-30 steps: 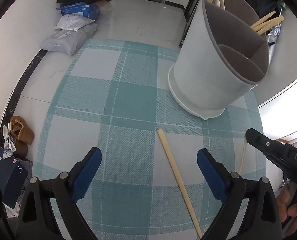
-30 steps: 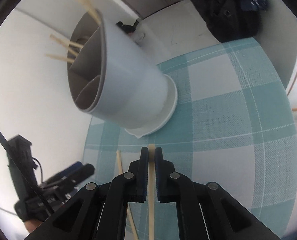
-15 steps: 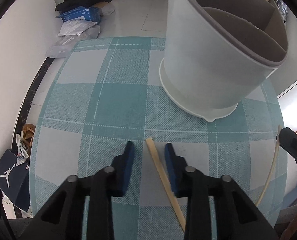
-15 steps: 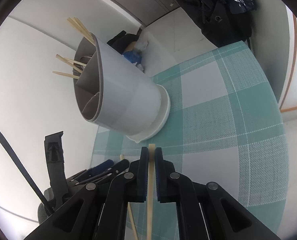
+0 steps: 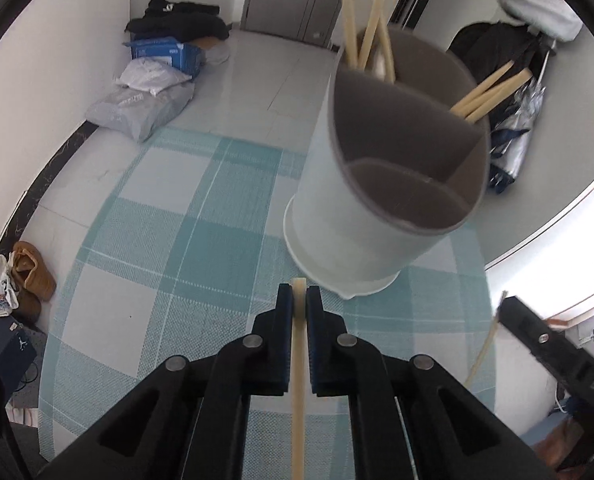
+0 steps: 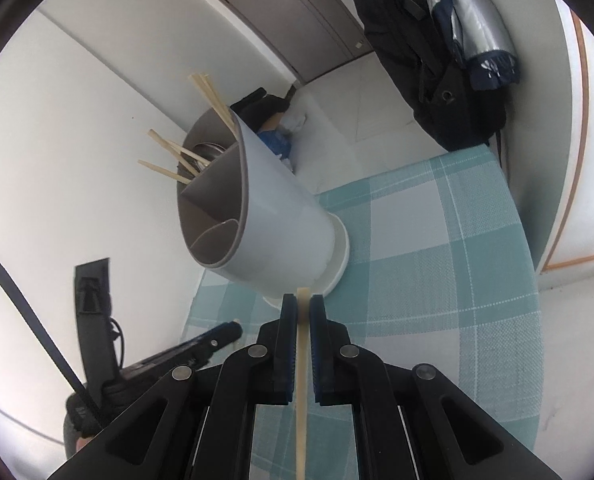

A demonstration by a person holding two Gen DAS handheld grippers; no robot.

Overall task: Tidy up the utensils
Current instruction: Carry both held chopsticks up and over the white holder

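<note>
My left gripper (image 5: 299,300) clamped on chopstick (image 5: 298,380); right gripper (image 6: 303,312) clamped on second chopstick (image 6: 302,380). Both sticks' long axes point far, toward holder (image 5: 381,216) just ahead. Left looks nearer its rim.

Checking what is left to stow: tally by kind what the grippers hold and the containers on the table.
Wooden chopsticks held: 2, one in the left gripper, one in the right gripper
Three-compartment utensil holder: 1
Total: 3
</note>
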